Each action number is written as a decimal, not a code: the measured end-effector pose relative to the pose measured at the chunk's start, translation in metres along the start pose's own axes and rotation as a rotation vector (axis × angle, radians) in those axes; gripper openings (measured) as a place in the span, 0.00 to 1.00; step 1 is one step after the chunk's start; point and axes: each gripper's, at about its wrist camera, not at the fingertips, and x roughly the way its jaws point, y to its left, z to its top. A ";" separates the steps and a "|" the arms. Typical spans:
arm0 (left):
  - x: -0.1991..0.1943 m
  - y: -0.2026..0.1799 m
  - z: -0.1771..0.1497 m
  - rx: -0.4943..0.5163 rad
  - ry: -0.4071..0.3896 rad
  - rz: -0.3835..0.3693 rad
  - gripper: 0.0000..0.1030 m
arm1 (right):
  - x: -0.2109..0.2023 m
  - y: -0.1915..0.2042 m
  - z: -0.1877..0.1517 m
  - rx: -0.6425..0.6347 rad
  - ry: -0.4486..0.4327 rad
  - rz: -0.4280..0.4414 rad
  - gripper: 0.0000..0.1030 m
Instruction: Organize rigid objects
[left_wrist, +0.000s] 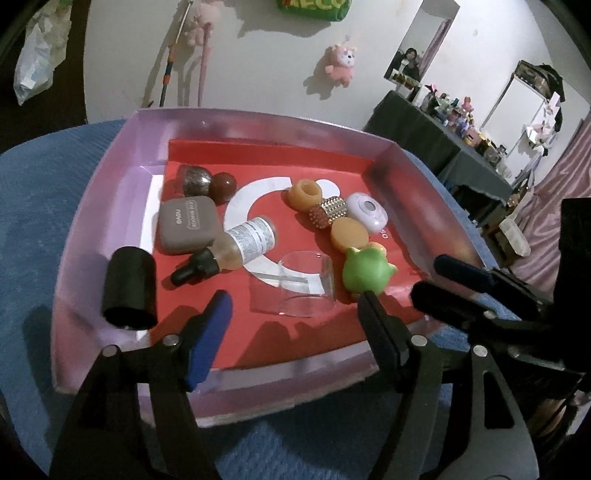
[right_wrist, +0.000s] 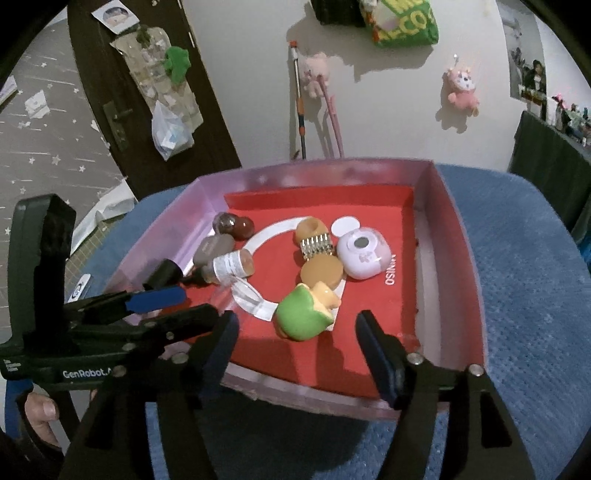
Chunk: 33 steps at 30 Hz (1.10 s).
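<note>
A shallow pink-walled tray (left_wrist: 110, 177) with a red liner sits on a blue textured cloth (left_wrist: 44, 192), its raised walls closing all four sides. The left gripper (left_wrist: 295, 314) hangs over the near edge, jaws wide apart and empty; the right gripper (right_wrist: 295, 332) does likewise from the near right, jaws apart and empty. Along the left wall lie a black cap (left_wrist: 129, 288), a taupe case (left_wrist: 186, 230) embossed "EYE SHADOW" and "novo", a glittery stone (left_wrist: 195, 180) and a brown ball (left_wrist: 222, 185). A dropper bottle (left_wrist: 232, 247) lies tilted just beside the case, its label print too small to read. A clear cup (left_wrist: 295, 284) rests on its side at centre. Running toward the right wall are an orange ring (left_wrist: 304, 194), a studded gold cylinder (left_wrist: 328, 213), an orange disc (left_wrist: 349, 234), a lilac case (left_wrist: 366, 212) and a green toy (left_wrist: 365, 271), touching in a chain. Open liner remains at the far side and near edge. The liner reads "MINISO", partly covered. The left gripper's body reads "GenRobot".
</note>
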 end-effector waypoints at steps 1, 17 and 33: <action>-0.003 -0.001 -0.001 0.002 -0.006 0.007 0.70 | -0.003 0.001 0.000 0.001 -0.010 -0.003 0.68; -0.033 -0.007 -0.021 0.065 -0.113 0.177 0.81 | -0.025 0.011 -0.022 0.023 -0.100 -0.083 0.93; -0.025 0.001 -0.029 0.087 -0.114 0.237 0.86 | -0.011 0.011 -0.036 0.009 -0.069 -0.150 0.99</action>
